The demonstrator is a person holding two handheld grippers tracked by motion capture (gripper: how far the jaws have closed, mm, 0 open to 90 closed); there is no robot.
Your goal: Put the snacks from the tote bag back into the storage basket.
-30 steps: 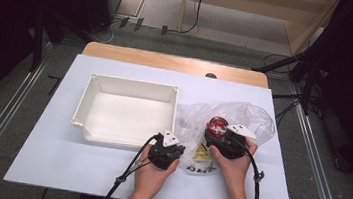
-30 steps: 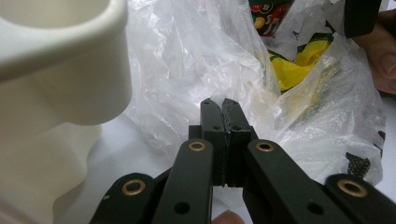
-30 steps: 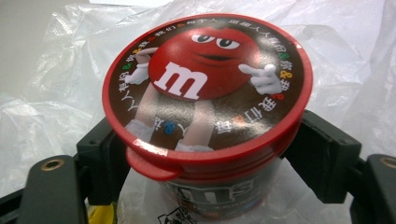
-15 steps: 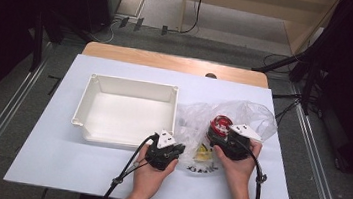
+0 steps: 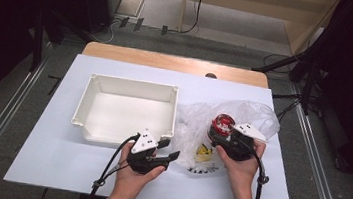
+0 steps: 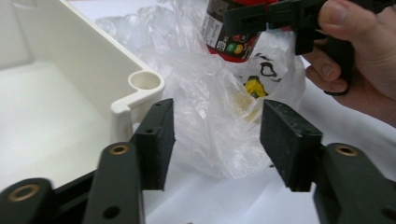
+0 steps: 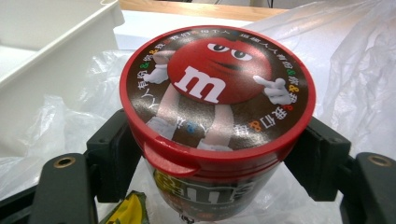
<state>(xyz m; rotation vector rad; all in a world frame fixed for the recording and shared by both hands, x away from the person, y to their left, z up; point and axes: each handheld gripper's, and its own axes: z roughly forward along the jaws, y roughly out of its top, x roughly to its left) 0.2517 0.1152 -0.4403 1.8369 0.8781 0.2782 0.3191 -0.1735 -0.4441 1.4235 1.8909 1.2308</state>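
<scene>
My right gripper (image 5: 218, 134) is shut on a tub of chocolate candy (image 5: 222, 122) with a red lid; its pads clamp both sides of the tub (image 7: 217, 93) just under the lid. The tub hangs above a crumpled clear plastic bag (image 5: 196, 132). My left gripper (image 5: 171, 150) is open at the bag's left edge, near the tray's front corner. Its jaws have just been opening, and between its pads (image 6: 156, 135) I see only the bag (image 6: 205, 98) lying farther off, untouched. A yellow packet (image 6: 252, 86) lies inside the bag. The right gripper (image 6: 261, 18) and tub (image 6: 229, 39) show beyond it.
An empty white tray (image 5: 130, 87) stands left of the bag on the white tabletop (image 5: 57, 156); its rounded corner (image 6: 144, 81) is close to my left jaw. Bare wood (image 5: 169, 61) runs along the table's far edge. Black cables trail from both grippers towards the person.
The left gripper's jaws have gone from shut to open, and that hand has drawn back left from the bag. The right gripper keeps the tub, slightly higher.
</scene>
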